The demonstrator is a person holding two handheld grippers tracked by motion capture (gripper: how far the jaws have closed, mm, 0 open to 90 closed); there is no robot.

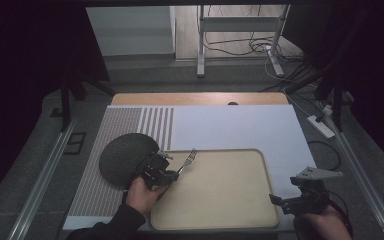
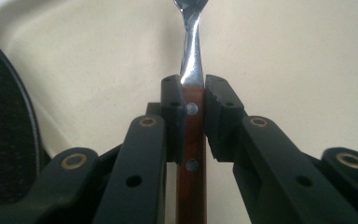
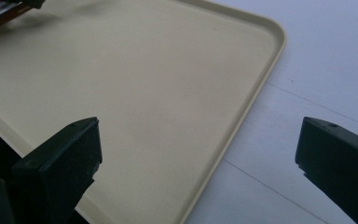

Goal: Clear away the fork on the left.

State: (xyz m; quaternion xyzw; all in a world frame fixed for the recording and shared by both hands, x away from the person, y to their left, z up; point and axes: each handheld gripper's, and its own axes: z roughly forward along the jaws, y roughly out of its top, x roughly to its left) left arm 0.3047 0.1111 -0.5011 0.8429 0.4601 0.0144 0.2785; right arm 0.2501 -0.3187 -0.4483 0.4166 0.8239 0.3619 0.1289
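Fork (image 2: 192, 60) clamped by its wooden handle in left gripper (image 1: 167, 170) jaws, over tray (image 1: 220, 200) near dark plate (image 1: 125, 157), seemingly not touching; right gripper (image 1: 292, 200) jaws wide, empty.

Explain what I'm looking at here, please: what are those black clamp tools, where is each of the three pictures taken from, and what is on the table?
A person sits at a table and works a hand-held clamp tool in each hand. The high view looks down from above; the other two come from cameras riding on each tool, looking along its black jaws. On the white table cover lie a beige tray, a round dark plate to its left, and a striped mat. The left gripper is shut on a fork by its wooden handle, prongs pointing out over the tray's far left corner. The right gripper hangs open at the tray's near right corner, holding nothing.
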